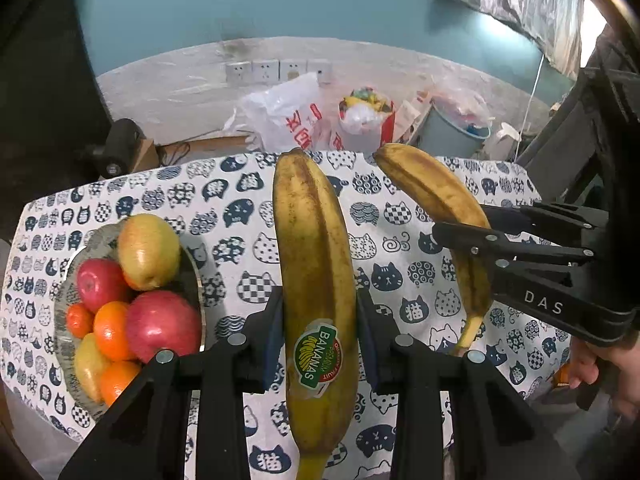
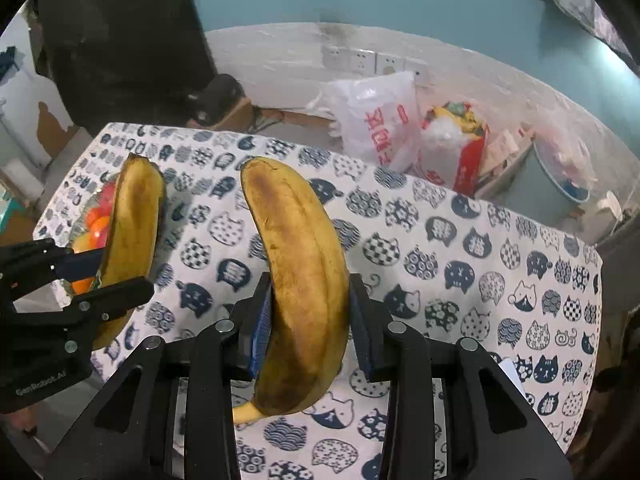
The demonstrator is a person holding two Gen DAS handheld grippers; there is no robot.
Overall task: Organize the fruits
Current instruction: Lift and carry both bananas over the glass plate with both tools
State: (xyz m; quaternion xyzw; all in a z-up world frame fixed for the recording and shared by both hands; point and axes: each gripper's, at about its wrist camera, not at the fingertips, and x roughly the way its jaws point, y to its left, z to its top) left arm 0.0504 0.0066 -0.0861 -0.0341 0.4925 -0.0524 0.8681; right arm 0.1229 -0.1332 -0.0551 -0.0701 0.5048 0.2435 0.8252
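A stickered banana (image 1: 316,280) is clamped between the pads of the left gripper (image 1: 318,320) at centre frame, held above the tablecloth (image 1: 240,216); a second banana (image 2: 300,280) is gripped likewise by the right gripper (image 2: 310,316), seen at right in the left view; a bowl (image 1: 196,272) of apples and oranges is seen at lower left.

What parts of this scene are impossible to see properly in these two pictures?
- Stickered banana: stem tip cut off by left view's bottom edge.
- Fruit bowl: mostly hidden in right view behind that banana and the left gripper.
- Second banana: middle covered by right gripper.
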